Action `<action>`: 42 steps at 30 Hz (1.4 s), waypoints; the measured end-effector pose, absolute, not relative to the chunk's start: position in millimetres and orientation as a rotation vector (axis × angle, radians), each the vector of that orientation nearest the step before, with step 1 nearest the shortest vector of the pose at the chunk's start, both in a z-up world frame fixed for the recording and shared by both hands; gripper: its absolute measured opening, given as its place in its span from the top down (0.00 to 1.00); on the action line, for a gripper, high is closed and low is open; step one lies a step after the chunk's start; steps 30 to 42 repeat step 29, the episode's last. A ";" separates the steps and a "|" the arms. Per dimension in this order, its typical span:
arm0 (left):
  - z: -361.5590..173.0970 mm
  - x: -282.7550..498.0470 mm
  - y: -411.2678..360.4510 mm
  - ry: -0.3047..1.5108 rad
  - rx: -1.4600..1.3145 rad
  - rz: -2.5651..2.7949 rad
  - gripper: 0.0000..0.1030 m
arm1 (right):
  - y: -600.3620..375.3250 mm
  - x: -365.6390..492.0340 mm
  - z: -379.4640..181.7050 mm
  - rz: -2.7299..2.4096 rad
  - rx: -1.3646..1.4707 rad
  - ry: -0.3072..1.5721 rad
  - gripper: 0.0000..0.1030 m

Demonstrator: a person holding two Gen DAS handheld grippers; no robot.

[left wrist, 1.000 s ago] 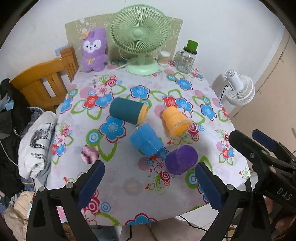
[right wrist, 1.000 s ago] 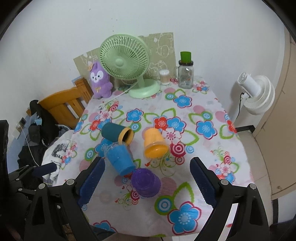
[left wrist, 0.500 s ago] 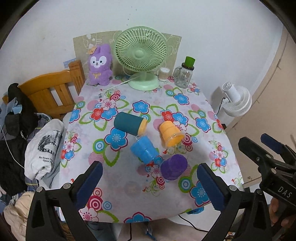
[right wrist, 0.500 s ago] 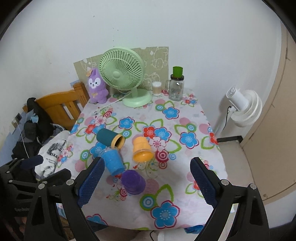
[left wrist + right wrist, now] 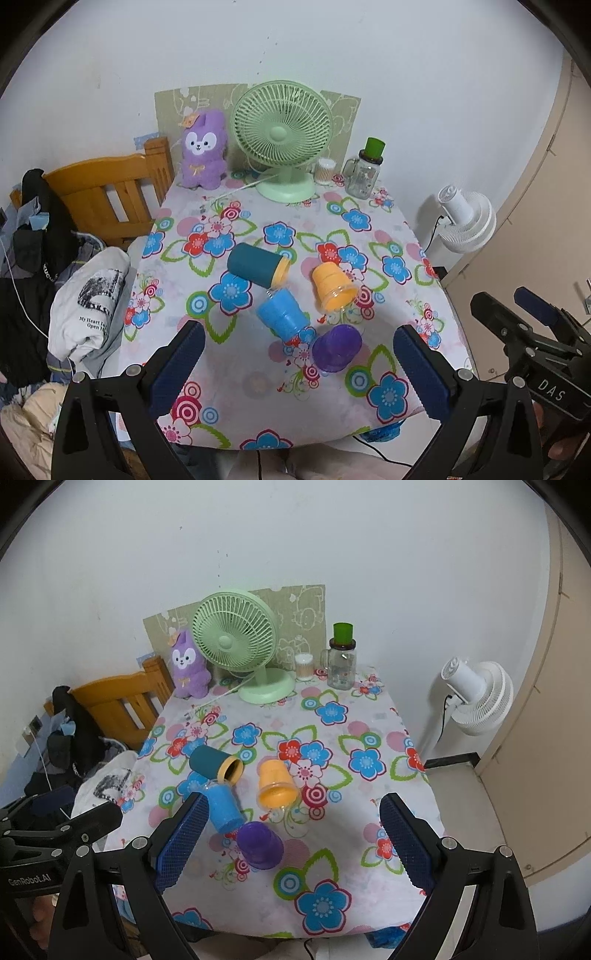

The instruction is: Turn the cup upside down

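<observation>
Floral-print cloth covers the table (image 5: 229,373). Left to right on it: teal cylindrical cup (image 5: 255,266), on its side, yellow lining; blue tapered plastic cup (image 5: 282,316), tipped over; purple cup (image 5: 337,348), mouth down; orange ribbed cup (image 5: 332,287), lying over. Left gripper (image 5: 295,373) and right gripper (image 5: 291,845) both spread wide above the near edge, holding nothing, textured blue pads.

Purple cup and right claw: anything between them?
Nothing: in the right wrist view only bare floral tablecloth lies between the open right claw and the purple cup, which stands upside down.
</observation>
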State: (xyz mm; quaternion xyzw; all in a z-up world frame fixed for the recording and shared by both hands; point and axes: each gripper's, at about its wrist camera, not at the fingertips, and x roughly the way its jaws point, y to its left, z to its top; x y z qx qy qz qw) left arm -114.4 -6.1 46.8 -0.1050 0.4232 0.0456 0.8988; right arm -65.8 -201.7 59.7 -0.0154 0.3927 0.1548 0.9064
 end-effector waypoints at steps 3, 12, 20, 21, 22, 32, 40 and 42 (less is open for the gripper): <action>49.9 -112.9 -10.1 0.868 -0.205 0.092 0.00 | -201.1 -65.9 62.1 0.319 -0.034 0.801 0.07; 51.3 -111.0 -17.3 0.867 -0.184 0.084 0.00 | -201.0 -66.3 63.8 0.325 -0.033 0.794 0.07; 50.8 -110.6 -18.4 0.868 -0.185 0.084 0.00 | -199.8 -66.4 63.5 0.324 -0.035 0.794 0.07; 50.8 -110.1 -18.4 0.869 -0.184 0.086 0.00 | -199.6 -66.2 63.3 0.324 -0.036 0.796 0.07; 50.8 -109.7 -17.8 0.869 -0.183 0.086 0.00 | -199.5 -66.2 63.2 0.324 -0.036 0.795 0.07; 50.9 -110.1 -13.1 0.874 -0.184 0.085 0.00 | -198.9 -66.2 62.8 0.324 -0.036 0.797 0.07; 50.9 -110.1 -13.1 0.874 -0.184 0.085 0.00 | -198.9 -66.2 62.8 0.324 -0.036 0.797 0.07; 50.9 -110.1 -13.1 0.874 -0.184 0.085 0.00 | -198.9 -66.2 62.8 0.324 -0.036 0.797 0.07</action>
